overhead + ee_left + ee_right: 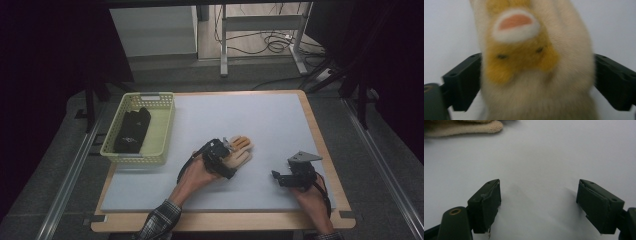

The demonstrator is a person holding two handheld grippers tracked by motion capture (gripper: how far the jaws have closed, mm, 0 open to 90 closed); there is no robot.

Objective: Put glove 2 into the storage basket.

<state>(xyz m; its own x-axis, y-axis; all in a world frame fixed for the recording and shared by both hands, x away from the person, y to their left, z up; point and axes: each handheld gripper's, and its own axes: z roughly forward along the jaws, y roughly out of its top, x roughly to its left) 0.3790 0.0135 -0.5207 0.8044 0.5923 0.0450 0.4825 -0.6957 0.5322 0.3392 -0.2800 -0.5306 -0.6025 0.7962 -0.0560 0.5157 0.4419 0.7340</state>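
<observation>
Left gripper (226, 156) has its jaws wide around the cream and yellow glove (240, 150), which lies right of the yellow basket (162, 131); whether they press it, I cannot tell. Right gripper (278, 176), farther right of the basket, stands open and empty.

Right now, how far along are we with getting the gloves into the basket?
One black glove already lies in the yellow basket. The left gripper straddles the cream glove on the mat, not yet lifted. The right gripper waits open. Carrying the cream glove over remains.
</observation>
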